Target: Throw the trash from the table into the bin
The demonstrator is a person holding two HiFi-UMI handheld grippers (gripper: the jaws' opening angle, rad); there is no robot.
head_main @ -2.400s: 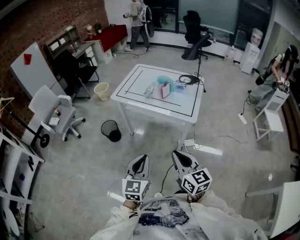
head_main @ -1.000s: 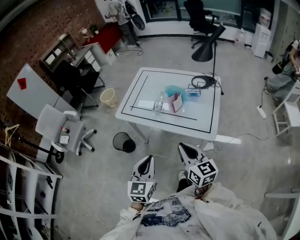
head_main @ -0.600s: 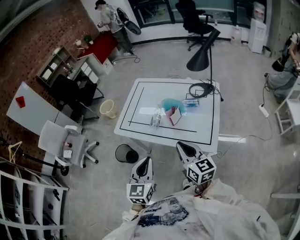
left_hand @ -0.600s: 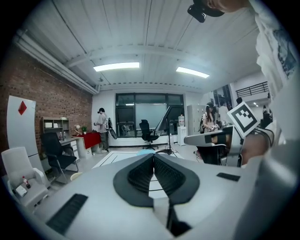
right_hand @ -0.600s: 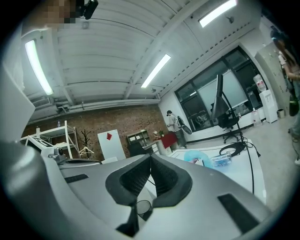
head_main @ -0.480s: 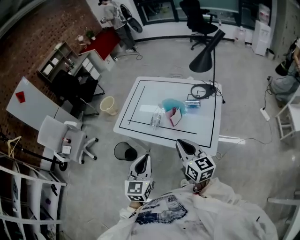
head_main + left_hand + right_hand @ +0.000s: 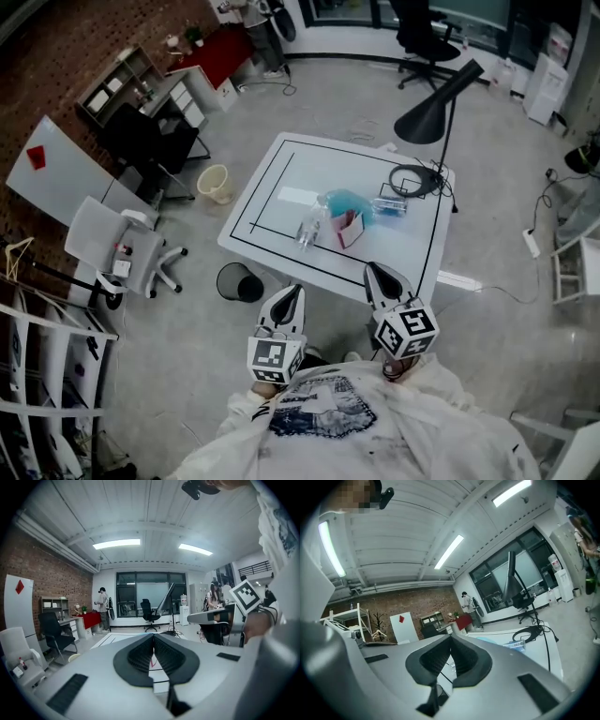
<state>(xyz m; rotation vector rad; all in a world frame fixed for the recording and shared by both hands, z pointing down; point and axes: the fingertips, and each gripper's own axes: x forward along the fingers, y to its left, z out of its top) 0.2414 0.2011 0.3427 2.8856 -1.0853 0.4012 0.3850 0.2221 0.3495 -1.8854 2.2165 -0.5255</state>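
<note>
You stand over a grey concrete floor, with a red brick wall at the frame's upper left, a white swivel chair at left, a black floor lamp upper right, and long ceiling strip lights overhead.

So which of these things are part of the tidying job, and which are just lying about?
Part of the job: the clear bottle, pink carton, teal wrapper and blue packet on the table; probably the black bin beside it.

Just lying about: the cable coil, floor lamp, cream bucket, white chair.
</note>
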